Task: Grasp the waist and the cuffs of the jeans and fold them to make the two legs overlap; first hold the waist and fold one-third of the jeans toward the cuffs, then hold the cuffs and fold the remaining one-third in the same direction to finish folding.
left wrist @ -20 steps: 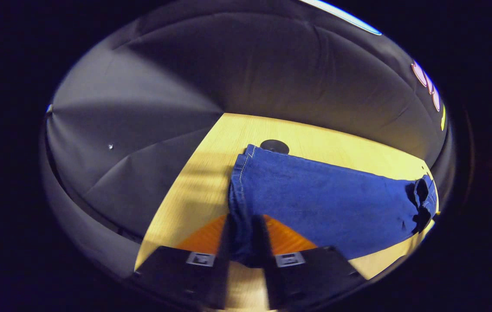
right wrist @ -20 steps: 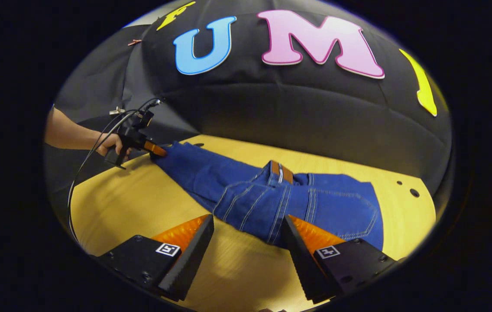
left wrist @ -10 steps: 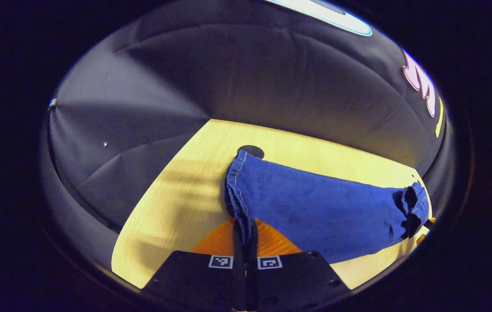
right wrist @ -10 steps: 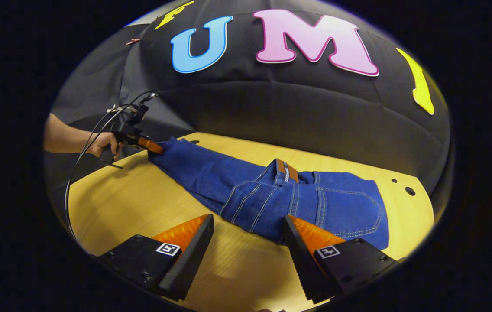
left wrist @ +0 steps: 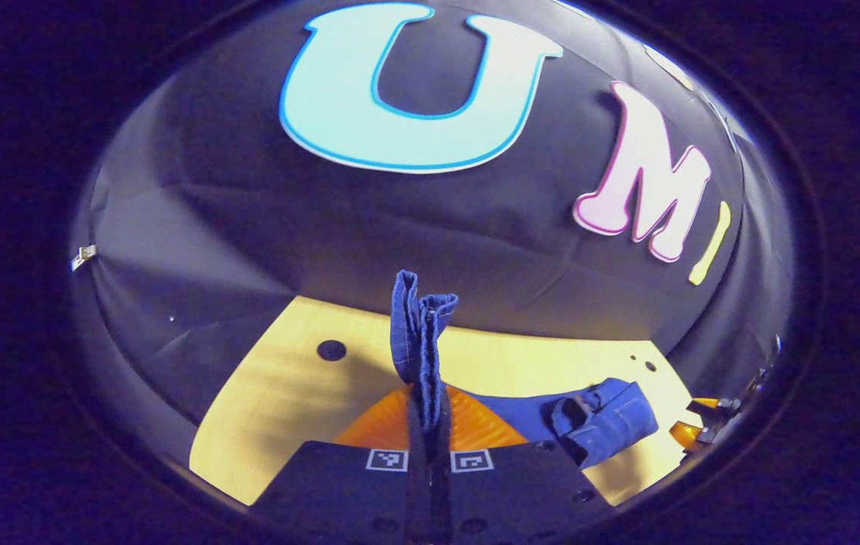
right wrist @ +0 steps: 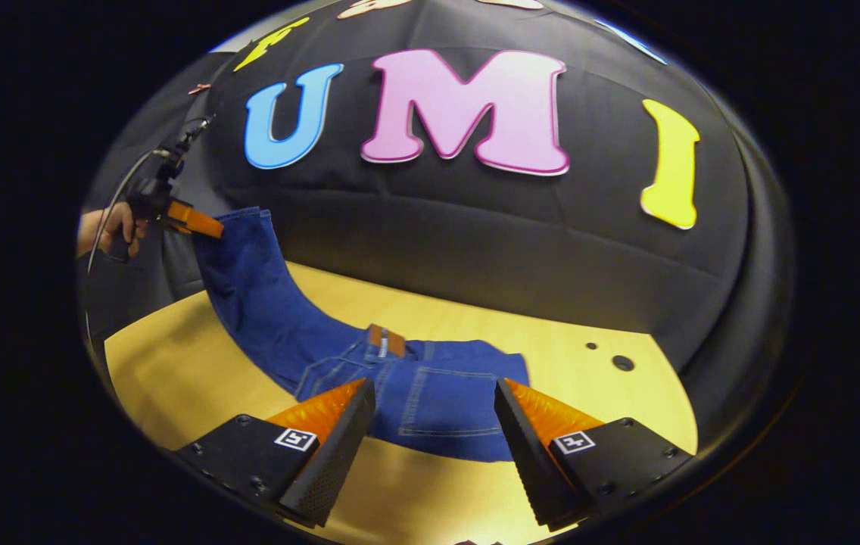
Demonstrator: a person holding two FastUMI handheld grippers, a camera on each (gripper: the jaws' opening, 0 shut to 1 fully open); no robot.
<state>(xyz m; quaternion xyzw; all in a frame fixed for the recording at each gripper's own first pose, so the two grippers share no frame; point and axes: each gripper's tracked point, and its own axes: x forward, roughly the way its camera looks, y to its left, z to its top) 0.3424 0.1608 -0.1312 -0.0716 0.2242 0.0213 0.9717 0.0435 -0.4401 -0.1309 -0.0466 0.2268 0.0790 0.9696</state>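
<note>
A: L side first. Where's the left gripper (left wrist: 428,424)?

B: In left gripper view its fingers are pressed tight together on the cuffs (left wrist: 416,333). Denim sticks up past the tips in a bunched vertical fold, against the booth wall. Held well above the table (left wrist: 278,409).

A: Same from the other cam?

B: Yes. Right gripper view has the left gripper (right wrist: 199,225) far off at upper left, a hand (right wrist: 116,227) wrapped round its grip, forearm coming in from the edge, cable looping up behind it. Fingers point right, approx level, clamped on the cuff end.

A: And the jeans (right wrist: 286,318)?

B: Legs rise from the table in a curve up to that gripper. Waist (right wrist: 430,378) end lies flat on the wood, back pocket up, tan patch (right wrist: 384,338) at the waistband. In left gripper view the waist end (left wrist: 600,416) shows as a lump on the table at lower right.

A: R side?

B: Right gripper (right wrist: 430,409) has its jaws spread wide, nothing between them touching either finger. It hovers low over the table's near edge, aimed at the waist; the waist sits between and just beyond the two fingers. Can't tell if tips touch cloth. In left gripper view it (left wrist: 702,424) peeks in at far right edge, just beside the waist.

A: Table otherwise?

B: Light wood, a few dark round holes (right wrist: 621,362) near the far right corner.
</note>
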